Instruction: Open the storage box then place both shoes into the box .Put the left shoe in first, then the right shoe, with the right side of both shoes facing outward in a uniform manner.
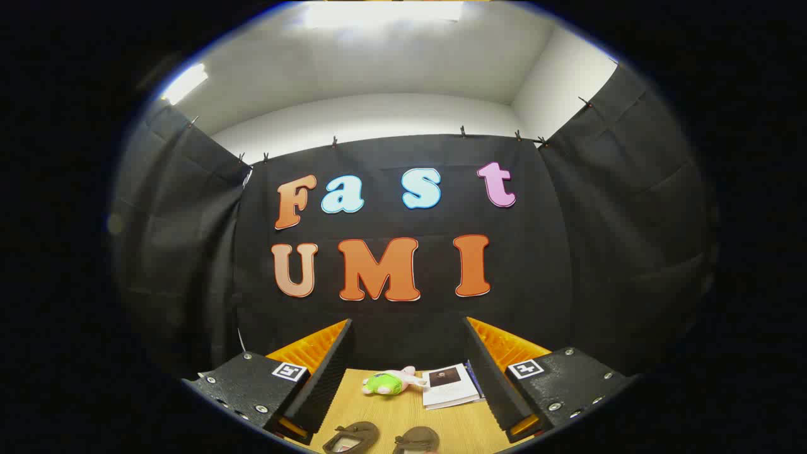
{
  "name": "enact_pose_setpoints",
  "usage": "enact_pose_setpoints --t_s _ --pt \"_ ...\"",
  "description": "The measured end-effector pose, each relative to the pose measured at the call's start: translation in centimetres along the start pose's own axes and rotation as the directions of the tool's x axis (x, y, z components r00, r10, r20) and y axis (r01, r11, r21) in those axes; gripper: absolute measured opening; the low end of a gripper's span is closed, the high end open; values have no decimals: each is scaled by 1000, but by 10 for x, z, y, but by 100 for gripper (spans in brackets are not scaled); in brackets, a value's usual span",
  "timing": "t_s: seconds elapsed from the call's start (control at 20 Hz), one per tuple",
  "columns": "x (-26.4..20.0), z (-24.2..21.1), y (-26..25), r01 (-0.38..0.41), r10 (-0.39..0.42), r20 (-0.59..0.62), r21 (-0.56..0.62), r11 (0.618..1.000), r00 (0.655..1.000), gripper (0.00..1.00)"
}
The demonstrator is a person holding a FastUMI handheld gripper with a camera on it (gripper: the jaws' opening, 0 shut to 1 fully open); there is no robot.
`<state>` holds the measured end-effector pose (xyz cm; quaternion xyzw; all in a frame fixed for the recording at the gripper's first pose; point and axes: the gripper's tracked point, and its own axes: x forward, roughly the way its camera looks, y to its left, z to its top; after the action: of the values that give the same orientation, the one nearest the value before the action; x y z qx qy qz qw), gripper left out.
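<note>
Tongs point(403, 384): fingers spread wide, gripping nothing | two brown-olive flat shoes point(382, 437): side by side on light wooden tabletop point(454, 422), low between fingers | green-and-pink plush toy point(391, 382): beyond shoes | white printed booklet point(449, 386): just beside toy.

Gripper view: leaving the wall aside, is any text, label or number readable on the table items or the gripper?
Booklet: print too small to read.
Square markers on the gripper: black-and-white patterns, no words.
Shoes, plush toy: no text visible.
Gripper fingers open, holding nothing.
</note>
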<state>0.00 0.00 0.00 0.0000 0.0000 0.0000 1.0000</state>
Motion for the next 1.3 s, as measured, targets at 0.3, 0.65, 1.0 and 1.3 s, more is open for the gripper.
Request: enact_pose_setpoints --t_s 0.3,0.65,1.0,1.3 --pt "-5 6 -5 8 -8 4 -14 1000 1000 100" --pt "-22 20 -27 42 -42 -3 -67 997 999 100" --pt "-26 22 -33 -4 4 26 -5 1000 1000 100" --pt "-25 9 -22 -41 41 48 4 999 998 100"
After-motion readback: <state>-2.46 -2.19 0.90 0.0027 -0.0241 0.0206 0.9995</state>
